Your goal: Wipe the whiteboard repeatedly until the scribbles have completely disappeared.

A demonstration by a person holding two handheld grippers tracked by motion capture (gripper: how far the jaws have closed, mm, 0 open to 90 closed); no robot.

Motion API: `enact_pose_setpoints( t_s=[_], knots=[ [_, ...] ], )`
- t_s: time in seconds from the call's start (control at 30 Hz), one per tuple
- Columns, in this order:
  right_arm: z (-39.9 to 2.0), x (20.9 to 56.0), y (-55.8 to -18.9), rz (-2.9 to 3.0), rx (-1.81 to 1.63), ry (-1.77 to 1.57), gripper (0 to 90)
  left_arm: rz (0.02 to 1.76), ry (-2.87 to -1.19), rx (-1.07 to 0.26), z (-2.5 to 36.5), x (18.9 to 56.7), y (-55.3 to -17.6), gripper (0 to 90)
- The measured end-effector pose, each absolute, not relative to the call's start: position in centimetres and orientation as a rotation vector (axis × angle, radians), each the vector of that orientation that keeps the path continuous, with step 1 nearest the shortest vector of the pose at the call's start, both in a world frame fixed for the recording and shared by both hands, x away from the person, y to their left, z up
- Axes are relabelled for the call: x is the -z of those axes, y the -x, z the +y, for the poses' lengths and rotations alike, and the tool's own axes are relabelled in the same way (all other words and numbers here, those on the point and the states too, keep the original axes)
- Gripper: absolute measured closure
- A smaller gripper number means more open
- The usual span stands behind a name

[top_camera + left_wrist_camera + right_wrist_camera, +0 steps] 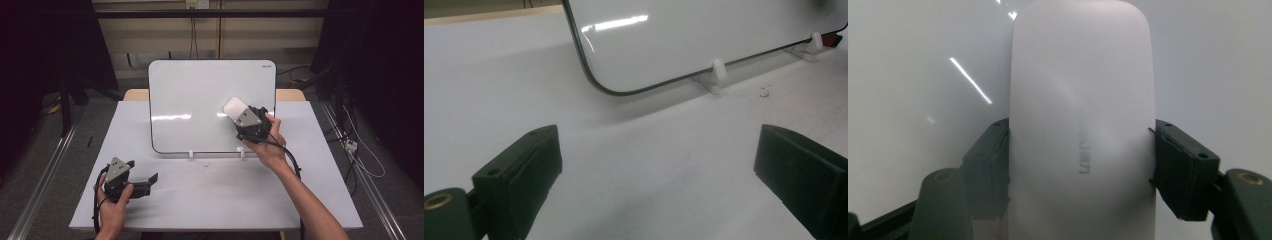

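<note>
White eraser (1081,125) clamped in right gripper (239,116) against whiteboard (200,100).

A white surface (200,200) stands on a grey floor (45,165). Metal rails (45,175) run along its left and right. Far behind is a beige wall (250,35); cables (360,150) lie right. Dark corners flank it.

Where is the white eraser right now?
In the high view the white eraser is clamped in the right gripper against the right part of the whiteboard, which stands propped at the table's far side.
</note>
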State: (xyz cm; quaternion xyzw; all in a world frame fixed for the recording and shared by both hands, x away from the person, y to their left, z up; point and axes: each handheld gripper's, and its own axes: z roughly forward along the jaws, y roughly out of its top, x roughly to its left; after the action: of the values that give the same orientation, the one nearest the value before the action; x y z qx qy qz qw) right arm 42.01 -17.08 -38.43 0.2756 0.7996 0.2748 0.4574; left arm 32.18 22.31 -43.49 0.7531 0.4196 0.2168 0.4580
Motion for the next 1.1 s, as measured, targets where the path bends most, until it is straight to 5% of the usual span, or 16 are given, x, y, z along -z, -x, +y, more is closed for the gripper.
enact_pose_setpoints(
  t_s=[0.33,1.1],
  knots=[
    [-13.9,40.9,-40.1,2.019,-0.659,-0.574,31.5,1.048,-1.858,-0.530,22.4,43.6,-32.2,5.1],
    [-17.9,39.2,-41.2,1.989,-0.701,-0.690,31.4,1.055,-1.845,-0.524,22.8,43.6,-32.0,5.1]
  ],
)
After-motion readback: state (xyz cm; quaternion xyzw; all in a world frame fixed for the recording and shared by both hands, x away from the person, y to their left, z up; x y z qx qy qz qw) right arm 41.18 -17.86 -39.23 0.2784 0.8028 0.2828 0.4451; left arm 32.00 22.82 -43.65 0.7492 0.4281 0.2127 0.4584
